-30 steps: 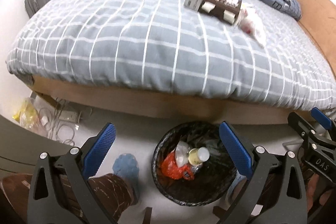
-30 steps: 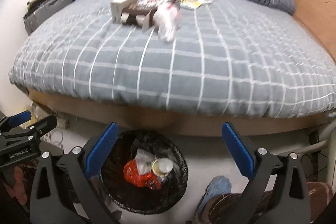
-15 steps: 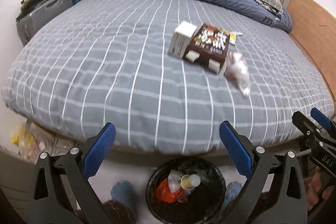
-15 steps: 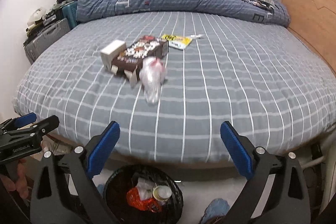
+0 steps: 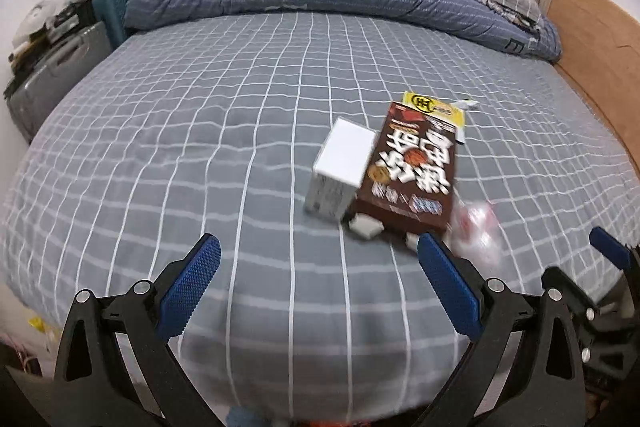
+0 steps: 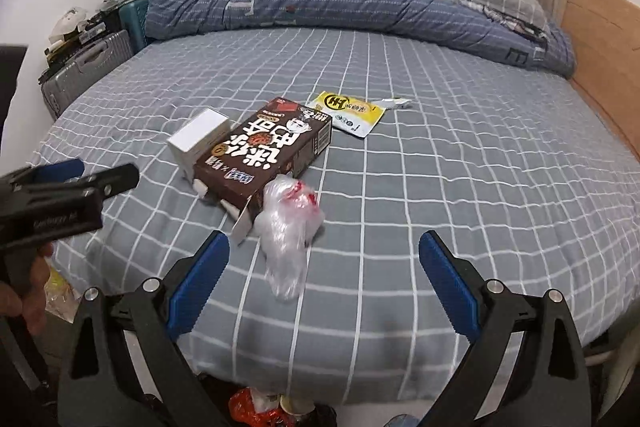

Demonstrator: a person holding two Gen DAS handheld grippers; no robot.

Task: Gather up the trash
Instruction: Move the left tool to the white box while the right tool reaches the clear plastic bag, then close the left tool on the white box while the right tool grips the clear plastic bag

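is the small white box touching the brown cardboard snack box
Touching: the right wrist view shows the small white box pressed against the brown cardboard snack box, no sheet between.

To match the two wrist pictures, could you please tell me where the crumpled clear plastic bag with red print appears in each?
Left wrist: crumpled clear plastic bag, lower right, blurred, beside the right finger.
Right wrist: centre, nearer than the box.
Shared landmark: the brown printed cardboard box touching it.
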